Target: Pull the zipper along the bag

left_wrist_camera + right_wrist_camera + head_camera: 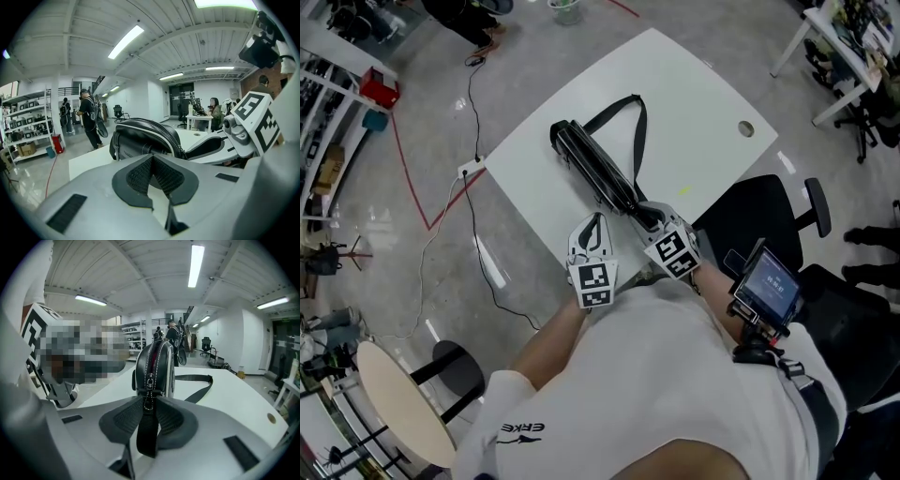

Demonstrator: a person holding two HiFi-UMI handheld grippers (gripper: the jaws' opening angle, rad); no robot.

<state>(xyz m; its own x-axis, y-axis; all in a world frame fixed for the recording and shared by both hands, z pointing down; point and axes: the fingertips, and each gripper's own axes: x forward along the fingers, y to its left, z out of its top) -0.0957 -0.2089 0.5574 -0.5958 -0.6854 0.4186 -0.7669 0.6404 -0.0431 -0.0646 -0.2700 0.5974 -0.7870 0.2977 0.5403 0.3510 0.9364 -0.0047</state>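
Note:
A long black bag (598, 171) lies diagonally on the white table (694, 112), its strap (639, 131) looping to the right. In the right gripper view the bag (157, 364) stands end-on with its zipper running up the middle. My right gripper (150, 403) (654, 217) is shut at the bag's near end, pinching the metal zipper pull (149, 392) together with a black webbing tab (146, 437). My left gripper (151, 161) (597, 221) is shut on nothing, just left of the bag's near end (140, 138) and apart from it.
A black office chair (773, 211) stands right of the table, and a round stool (398, 403) sits at lower left. A cable (473, 225) trails on the floor. The table has a grommet hole (745, 128). A person with a backpack (89, 123) stands beyond.

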